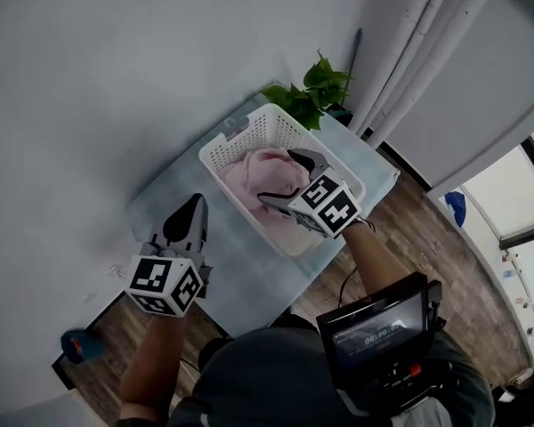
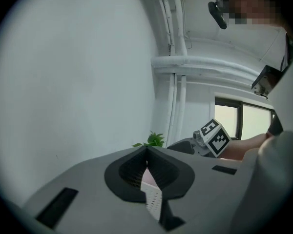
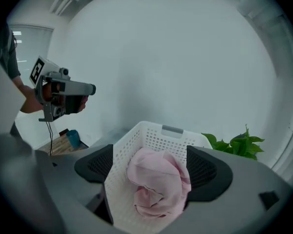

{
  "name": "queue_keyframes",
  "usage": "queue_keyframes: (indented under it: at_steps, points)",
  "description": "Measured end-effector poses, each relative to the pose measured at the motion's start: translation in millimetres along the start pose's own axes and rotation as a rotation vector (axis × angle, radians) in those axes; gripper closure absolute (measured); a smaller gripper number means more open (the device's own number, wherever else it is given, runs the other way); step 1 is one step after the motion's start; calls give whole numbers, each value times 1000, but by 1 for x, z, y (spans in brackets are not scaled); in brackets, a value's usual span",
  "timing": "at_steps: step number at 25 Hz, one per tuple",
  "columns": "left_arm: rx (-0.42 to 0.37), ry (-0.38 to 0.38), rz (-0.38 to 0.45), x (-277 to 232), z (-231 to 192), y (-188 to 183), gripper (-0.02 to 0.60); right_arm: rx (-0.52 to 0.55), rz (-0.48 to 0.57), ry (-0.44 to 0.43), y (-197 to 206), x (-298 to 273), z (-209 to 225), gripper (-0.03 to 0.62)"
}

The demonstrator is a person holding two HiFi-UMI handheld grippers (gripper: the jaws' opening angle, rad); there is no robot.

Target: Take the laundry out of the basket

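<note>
Left gripper [image 1: 194, 205] closed, right gripper [image 1: 280, 178] spread; one basket [image 1: 249, 132], one pink garment [image 1: 258, 172].

Soft, even light fills the room; a window [image 2: 241, 122] glares white. Both gripper views bend and darken towards their rounded edges.

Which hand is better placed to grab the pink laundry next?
Right. The right tool hangs open over the basket, its jaws framing the pink laundry; the left tool is shut, beside the basket.

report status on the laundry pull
Left gripper shut, clear of basket. Right gripper open above pink laundry in basket, no grip yet. Nothing blocking.
</note>
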State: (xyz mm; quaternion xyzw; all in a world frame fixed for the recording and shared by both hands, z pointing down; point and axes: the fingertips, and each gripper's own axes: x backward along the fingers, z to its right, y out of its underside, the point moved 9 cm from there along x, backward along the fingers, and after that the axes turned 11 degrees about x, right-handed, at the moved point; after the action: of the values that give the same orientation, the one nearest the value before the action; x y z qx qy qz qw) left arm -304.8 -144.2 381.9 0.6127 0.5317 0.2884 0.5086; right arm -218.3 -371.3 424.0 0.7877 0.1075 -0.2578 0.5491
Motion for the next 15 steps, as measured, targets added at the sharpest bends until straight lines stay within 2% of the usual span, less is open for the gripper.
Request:
queue_keyframes:
  at_steps: [2, 6, 8, 15]
  points:
    - [7, -24, -10, -8, -2, 7, 580, 28, -32, -47, 11, -16, 3, 134]
    - [90, -88, -25, -18, -3, 27, 580, 150, -140, -151, 34, -45, 5, 83]
    - [107, -108, -33, -22, -5, 34, 580, 194, -182, -184, 42, -59, 7, 62]
    - [140, -144, -28, -30, -7, 46, 580, 293, -312, -287, 63, -107, 20, 54]
